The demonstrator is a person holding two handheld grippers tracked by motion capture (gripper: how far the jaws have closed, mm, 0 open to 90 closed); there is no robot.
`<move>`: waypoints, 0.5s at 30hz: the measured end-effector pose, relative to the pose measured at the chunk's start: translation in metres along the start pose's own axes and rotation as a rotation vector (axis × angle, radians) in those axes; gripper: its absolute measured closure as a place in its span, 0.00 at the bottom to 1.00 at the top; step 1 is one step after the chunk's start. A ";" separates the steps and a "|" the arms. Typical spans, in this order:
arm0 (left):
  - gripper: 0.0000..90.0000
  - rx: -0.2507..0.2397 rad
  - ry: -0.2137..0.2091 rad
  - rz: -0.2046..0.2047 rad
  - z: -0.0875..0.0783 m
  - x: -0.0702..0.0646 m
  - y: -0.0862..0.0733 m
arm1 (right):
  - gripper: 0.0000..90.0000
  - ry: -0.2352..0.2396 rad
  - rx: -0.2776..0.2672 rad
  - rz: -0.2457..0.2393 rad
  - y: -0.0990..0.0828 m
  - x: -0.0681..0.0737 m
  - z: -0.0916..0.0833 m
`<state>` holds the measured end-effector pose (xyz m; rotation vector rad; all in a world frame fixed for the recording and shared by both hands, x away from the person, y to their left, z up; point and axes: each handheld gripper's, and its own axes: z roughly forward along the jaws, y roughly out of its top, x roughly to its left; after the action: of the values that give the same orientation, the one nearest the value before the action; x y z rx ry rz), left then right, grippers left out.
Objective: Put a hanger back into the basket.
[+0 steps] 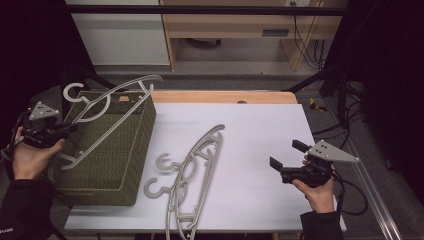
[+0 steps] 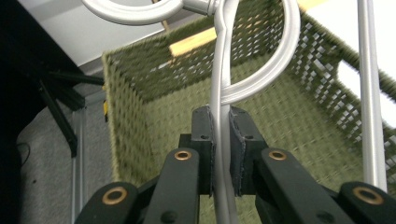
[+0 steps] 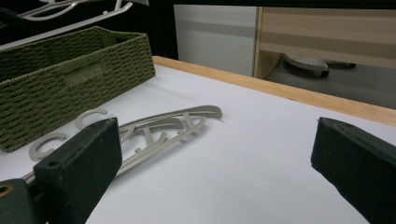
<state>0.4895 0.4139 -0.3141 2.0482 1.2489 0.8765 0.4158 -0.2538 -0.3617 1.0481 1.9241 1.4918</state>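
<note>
Nearest us, at the lower left of the high view, our left hand [image 1: 29, 155] carries the left gripper [image 1: 64, 131], its jaws clamped narrow on a grey hanger [image 1: 107, 117]; in the left gripper view the pads [image 2: 204, 140] pinch the hanger's thin arm just below its hook [image 2: 133, 10]. We hold that hanger tilted over the green woven basket [image 1: 107, 165], one end resting low inside it and the hooked end raised above the far rim, so we judge the step in hand to be lowering it into the basket. Next we need to bring the raised end down until the whole frame lies flat inside the walls, then let go. Moving right, two more hangers [image 1: 192, 170] lie stacked on the white table [image 1: 260, 130], just beside the basket, hooks toward it; they look to be next. Farther right, our right gripper [image 1: 282, 161] waits above the table with jaws wide apart and nothing between them, facing those hangers.
</note>
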 end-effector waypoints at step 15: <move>0.91 0.054 0.048 -0.037 0.007 0.023 -0.028 | 0.03 -0.003 0.002 0.000 0.000 0.000 0.000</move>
<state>0.4877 0.4446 -0.3342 2.0501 1.3463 0.8887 0.4161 -0.2537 -0.3621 1.0510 1.9237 1.4875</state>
